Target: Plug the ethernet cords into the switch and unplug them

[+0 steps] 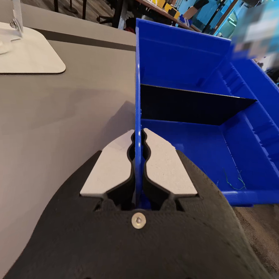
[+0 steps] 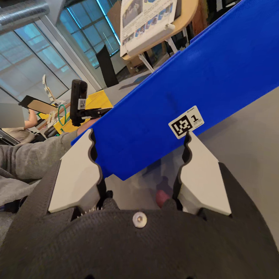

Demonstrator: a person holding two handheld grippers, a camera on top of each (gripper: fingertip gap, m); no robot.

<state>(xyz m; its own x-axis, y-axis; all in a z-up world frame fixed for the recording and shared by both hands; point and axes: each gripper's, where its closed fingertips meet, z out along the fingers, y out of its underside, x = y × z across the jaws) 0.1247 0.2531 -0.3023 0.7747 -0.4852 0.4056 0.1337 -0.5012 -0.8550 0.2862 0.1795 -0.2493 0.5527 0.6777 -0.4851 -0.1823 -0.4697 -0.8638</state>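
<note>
2 tongs | left tongs (image 1: 138,132) clamp blue bin (image 1: 196,63) side wall | right tongs (image 2: 139,135) apart | bin long axis runs away from left tongs

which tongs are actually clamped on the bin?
The left tongs: shut on the blue plastic bin's side wall. The right tongs are wide open, gripping nothing.

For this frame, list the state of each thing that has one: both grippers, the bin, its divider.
left gripper: shut on the blue bin's side wall
right gripper: open, bin's corner between its fingers
blue bin: tilted, lifted off the grey table, nearly empty
black divider: seated across the bin
green wire scrap: loose on bin floor
</note>
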